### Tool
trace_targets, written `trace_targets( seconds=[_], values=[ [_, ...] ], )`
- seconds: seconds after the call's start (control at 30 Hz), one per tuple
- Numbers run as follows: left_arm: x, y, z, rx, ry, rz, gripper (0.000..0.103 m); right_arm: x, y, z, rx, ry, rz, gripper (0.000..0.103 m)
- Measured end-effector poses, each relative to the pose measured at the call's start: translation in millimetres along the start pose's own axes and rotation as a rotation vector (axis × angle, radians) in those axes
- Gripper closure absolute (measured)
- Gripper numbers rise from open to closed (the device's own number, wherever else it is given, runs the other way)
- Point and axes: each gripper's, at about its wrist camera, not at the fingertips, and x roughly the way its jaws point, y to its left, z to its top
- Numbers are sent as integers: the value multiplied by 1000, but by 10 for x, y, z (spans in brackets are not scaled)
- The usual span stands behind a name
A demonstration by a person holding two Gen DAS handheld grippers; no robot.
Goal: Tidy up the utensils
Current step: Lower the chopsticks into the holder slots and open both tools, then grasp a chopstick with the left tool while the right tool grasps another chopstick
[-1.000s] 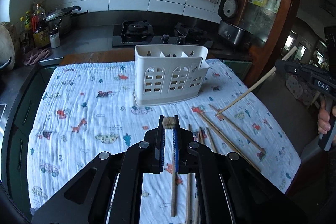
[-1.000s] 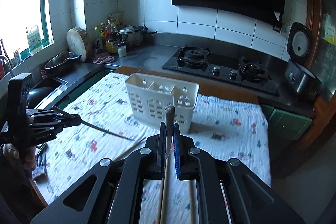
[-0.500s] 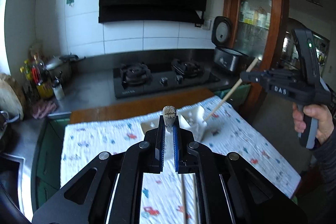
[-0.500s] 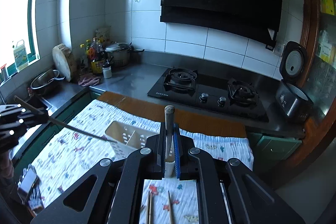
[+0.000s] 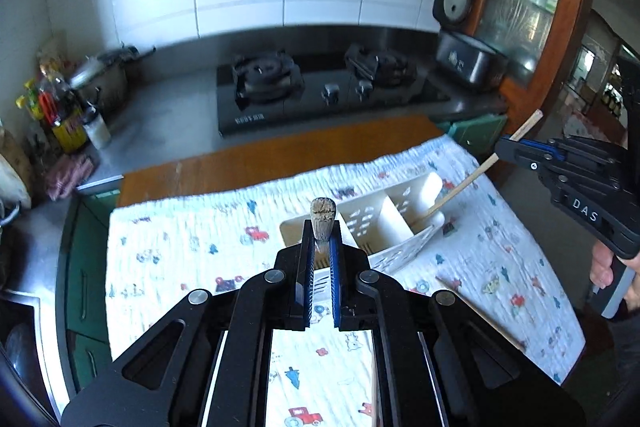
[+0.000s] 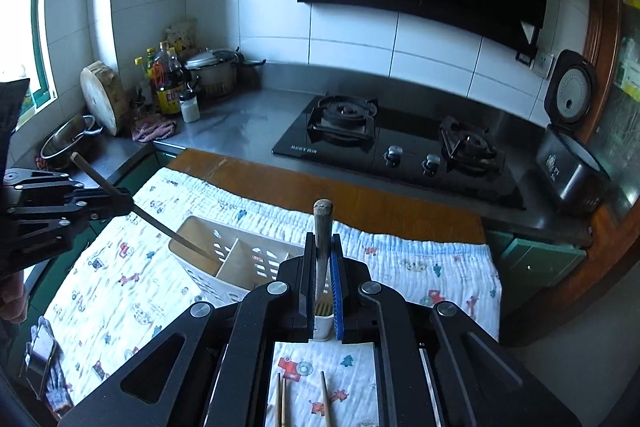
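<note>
**Desk:** Where are the chopsticks?

**Me:** I've got one in each tool. My left gripper (image 5: 320, 243) is clamped on a chopstick (image 5: 323, 217), its worn blunt end poking up past the fingertips. My right gripper (image 6: 323, 259) is clenched on a second chopstick (image 6: 322, 227), which also stands up between the blue pads.

**Desk:** And the holder?

**Me:** The white utensil caddy (image 5: 404, 223) sits on the printed cloth (image 5: 168, 247), just beyond and below both tools. From the left camera I see the right gripper's stick slanting down with its tip inside the caddy's right-hand compartment. From the right camera, the left gripper's stick angles down to the leftmost compartment; the tip looks to be at or just inside the rim, but I can't tell how deep.

**Desk:** Anything loose?

**Me:** Three more chopsticks (image 6: 325, 399) lie flat on the cloth near my right tool, and another one (image 5: 476, 311) lies to the caddy's right.

**Desk:** Surroundings?

**Me:** A gas hob (image 6: 396, 143) is behind the table, a rice cooker (image 6: 568, 155) to its right, and bottles (image 6: 166, 83) and a pot to its left.
</note>
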Motion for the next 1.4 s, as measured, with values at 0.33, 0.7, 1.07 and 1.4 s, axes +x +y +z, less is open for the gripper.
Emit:
trace_targets(
  seconds=[0.33,0.7,1.07,1.4],
  values=[
    [428,88,-14,-39,92,-2,97,217,3,-33,11,30,-4,96],
    [199,105,-42,-70,5,-35,72,-18,-56,-23,23,-43,0,73],
    [-626,-59,-542,-73,-158,-29,68,-848,19,-594,-26,-147,-27,61],
    [-780,-252,-1558,-85,-175,-22,65,-951,172,-1925,23,-58,54,61]
  ],
)
